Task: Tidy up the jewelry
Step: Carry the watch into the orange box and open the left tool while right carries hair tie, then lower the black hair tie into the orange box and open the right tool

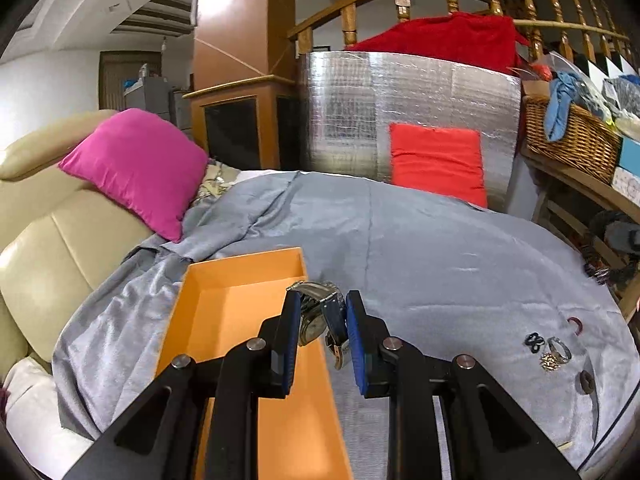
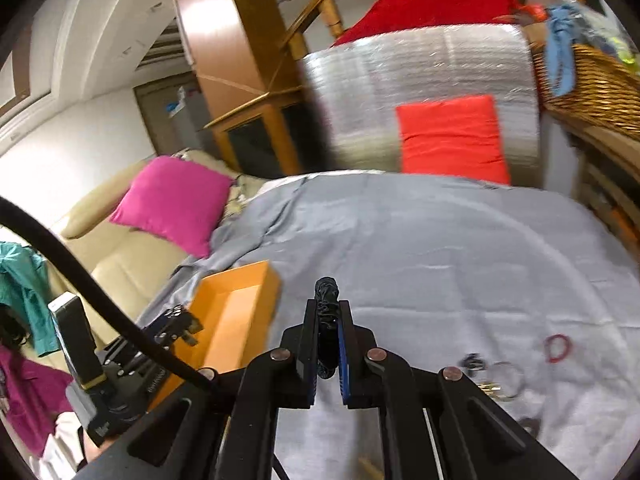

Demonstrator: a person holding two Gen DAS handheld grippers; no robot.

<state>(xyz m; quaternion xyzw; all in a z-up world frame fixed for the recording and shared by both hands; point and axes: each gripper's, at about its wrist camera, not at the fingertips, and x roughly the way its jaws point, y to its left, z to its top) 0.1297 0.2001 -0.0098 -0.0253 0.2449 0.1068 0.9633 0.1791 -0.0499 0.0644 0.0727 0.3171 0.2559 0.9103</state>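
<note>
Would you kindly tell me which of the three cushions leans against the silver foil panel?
The orange-red cushion leans upright against the foil panel; the pink cushion sits on the beige sofa, the dark red one above.

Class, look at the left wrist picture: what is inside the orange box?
The visible floor of the orange box is bare orange card. The near part is covered by the left gripper, which holds a watch at the box's right edge, so anything lying there cannot be seen.
</note>
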